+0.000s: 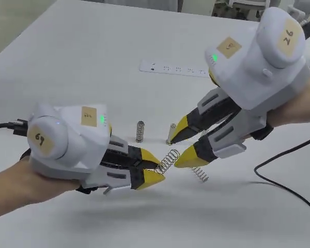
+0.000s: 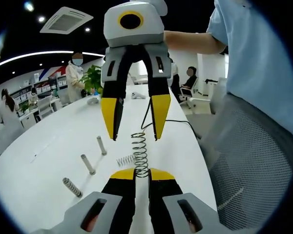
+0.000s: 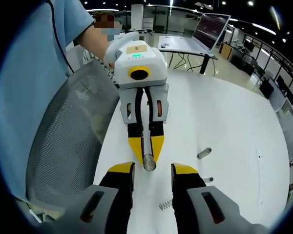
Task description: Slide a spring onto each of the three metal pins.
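Spring (image 1: 167, 161), a thin grey wire coil, juts from the left claw (image 1: 157, 171), whose jaws pinch one end, above the white counter (image 1: 93, 62). Its free end sits between the wide-apart jaws of the right claw (image 1: 183, 147). Just behind stand a bare pin (image 1: 171, 133) and a spring-covered pin (image 1: 140, 131); a loose spring (image 1: 200, 173) lies near.

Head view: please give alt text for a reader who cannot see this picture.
The left gripper, lower left, holds a spring in its jaws, and the right gripper points in from upper right, open jaws either side of its free end. Behind, on the white table, stand a pin wearing a spring and a bare pin; a loose spring lies nearby.
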Motion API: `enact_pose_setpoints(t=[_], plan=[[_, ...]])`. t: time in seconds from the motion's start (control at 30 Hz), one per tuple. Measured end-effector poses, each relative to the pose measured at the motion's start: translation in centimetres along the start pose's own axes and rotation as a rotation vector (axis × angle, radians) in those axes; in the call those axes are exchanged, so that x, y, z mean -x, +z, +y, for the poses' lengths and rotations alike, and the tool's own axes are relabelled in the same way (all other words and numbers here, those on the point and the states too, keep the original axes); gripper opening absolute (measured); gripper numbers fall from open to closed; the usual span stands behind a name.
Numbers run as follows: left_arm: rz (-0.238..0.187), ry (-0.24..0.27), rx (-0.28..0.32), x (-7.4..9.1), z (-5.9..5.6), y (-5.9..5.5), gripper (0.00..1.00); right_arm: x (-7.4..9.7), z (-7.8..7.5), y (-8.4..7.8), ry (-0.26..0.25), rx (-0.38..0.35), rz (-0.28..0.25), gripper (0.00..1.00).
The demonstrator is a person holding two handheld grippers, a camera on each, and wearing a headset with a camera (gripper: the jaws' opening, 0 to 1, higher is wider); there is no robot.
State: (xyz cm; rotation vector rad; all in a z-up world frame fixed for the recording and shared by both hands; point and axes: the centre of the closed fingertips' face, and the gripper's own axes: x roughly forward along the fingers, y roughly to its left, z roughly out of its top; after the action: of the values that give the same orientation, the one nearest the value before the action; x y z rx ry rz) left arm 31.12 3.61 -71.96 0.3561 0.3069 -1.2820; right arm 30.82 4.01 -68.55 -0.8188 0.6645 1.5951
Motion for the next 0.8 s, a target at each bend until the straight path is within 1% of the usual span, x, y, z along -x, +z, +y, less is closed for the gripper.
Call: enact_pose_setpoints(t=[0.07,0.2,0.3,0.8], plan=[[0.001,-0.002,-0.001,0.0,0.0,0.0,0.01,0.0,0.0,0.0,-0.003,0.007,0.000,0.31],[0.006,-0.004,-0.005,0.0,-0.1,0.0,0.01,-0.1,0.1,-0.1,-0.001,0.007,0.004,0.29],[0.009,-0.005,-0.010,0.1,-0.1,-0.1,0.01,-0.3,0.3,0.0,0.006,0.008,0.004,0.25],[0.011,-0.016,-0.016,0.0,0.1,0.3,0.01,-1.2,0.2,0.1,0.021,0.010,0.013,0.19]])
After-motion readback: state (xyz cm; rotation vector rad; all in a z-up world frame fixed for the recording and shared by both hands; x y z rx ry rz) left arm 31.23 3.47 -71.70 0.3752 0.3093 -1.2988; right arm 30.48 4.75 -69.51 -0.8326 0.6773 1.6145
